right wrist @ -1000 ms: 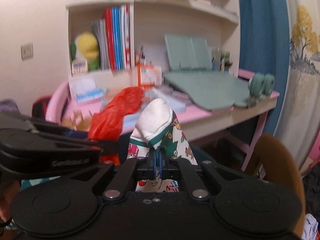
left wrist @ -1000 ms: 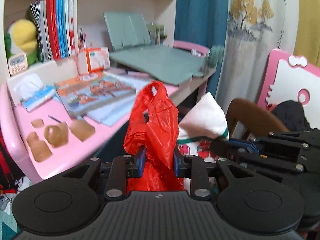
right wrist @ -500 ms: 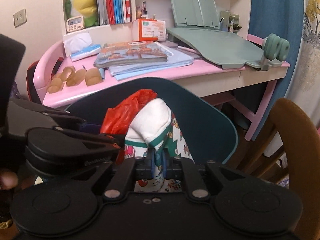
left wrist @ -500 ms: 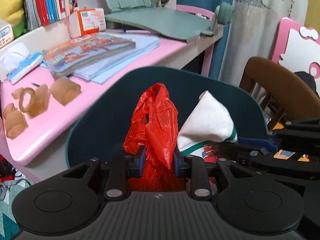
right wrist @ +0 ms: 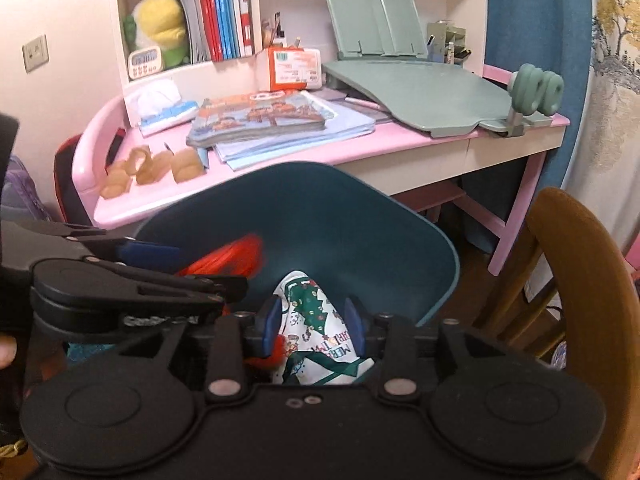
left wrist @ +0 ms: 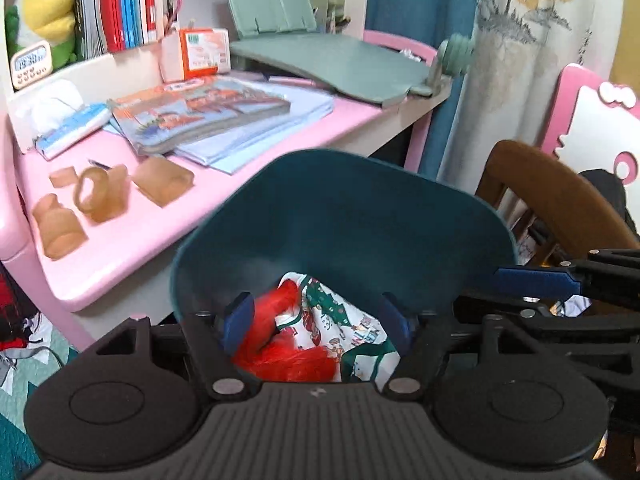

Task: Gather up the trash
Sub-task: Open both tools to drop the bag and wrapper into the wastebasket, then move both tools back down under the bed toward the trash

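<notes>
A dark teal bin (left wrist: 352,216) stands below both grippers, in front of the pink desk. A red plastic bag (left wrist: 280,356) and a white Christmas-print bag (left wrist: 352,332) lie inside it. My left gripper (left wrist: 316,320) is open over the bin, its blue pads apart on either side of the bags. My right gripper (right wrist: 314,324) is open too, with the Christmas-print bag (right wrist: 312,328) loose between its pads and the red bag (right wrist: 228,260) to its left. The bin (right wrist: 320,216) also shows in the right wrist view.
A pink desk (left wrist: 132,232) behind the bin holds books (left wrist: 200,108), a tissue pack (left wrist: 64,128), several tan rubbery pieces (left wrist: 100,196) and a green book stand (left wrist: 332,60). A brown wooden chair (right wrist: 576,264) stands to the right.
Both grippers moved down over the teal bin and opened. The red bag and the Christmas-print bag left the pads and dropped into the bin.
</notes>
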